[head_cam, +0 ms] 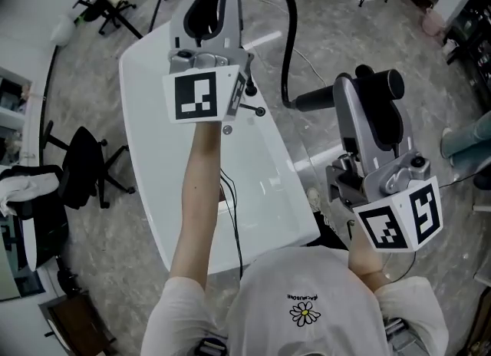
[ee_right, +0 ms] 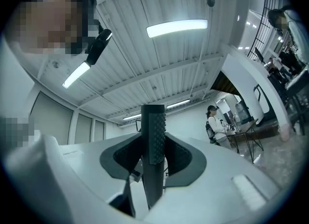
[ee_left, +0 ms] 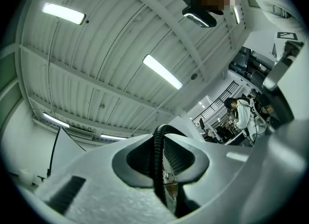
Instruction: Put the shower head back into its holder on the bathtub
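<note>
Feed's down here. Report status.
Left gripper shut on hose. Right gripper shut on shower head, held high beside bathtub. No obstruction seen.

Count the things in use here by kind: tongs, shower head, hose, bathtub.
Tongs: 2, left tongs and right tongs
Shower head: 1
Hose: 1
Bathtub: 1
Total: 5
</note>
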{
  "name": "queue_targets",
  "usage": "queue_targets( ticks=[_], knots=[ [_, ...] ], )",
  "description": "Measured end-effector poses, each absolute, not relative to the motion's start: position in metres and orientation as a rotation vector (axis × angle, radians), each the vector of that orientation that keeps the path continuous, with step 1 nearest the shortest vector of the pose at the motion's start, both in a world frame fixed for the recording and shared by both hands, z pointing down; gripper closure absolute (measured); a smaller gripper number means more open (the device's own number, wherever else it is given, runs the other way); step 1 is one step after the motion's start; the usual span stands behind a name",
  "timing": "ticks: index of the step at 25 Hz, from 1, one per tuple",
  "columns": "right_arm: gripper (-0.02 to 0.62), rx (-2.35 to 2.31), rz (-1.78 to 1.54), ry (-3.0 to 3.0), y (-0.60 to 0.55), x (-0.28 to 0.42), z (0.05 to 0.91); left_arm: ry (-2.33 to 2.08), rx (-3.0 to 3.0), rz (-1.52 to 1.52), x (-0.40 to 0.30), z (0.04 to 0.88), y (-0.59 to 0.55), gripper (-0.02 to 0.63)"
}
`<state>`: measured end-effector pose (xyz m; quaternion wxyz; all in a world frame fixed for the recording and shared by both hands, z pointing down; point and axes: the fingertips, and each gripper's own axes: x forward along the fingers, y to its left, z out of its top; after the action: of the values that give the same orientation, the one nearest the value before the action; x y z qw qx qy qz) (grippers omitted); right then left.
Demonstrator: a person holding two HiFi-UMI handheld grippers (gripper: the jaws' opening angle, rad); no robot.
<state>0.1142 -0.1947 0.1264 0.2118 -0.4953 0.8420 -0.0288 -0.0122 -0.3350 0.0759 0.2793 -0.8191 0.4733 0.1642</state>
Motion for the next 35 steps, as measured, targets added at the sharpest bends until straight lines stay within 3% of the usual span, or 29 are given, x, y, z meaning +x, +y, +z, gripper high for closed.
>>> queue_targets(
  ticks=[6,18,27,35],
  knots=[
    [0.457,-1.424,-0.068,2.318,-0.211,0.131,0.132,1.194,-2.228,0.467,0.023,0.075,-0.361,0.543],
    [0.456,-1.493,-0.179,2.361,-0.252,0.142,0.174,1.323,-2.391,0.391,0.028,0.174,-0.415,0.545],
    [0.457,-1.527,-0.148,2.331,-0.259,0.152,0.177,1.105,-2.387,0.554,0.070,0.119,-0.372,0.544],
    [0.457,-1.581,-0.129,2.325,-0.237,0.163,0.177,1.212,-2.481,0.552,0.072,0.163,-0.359,0.543]
  ],
)
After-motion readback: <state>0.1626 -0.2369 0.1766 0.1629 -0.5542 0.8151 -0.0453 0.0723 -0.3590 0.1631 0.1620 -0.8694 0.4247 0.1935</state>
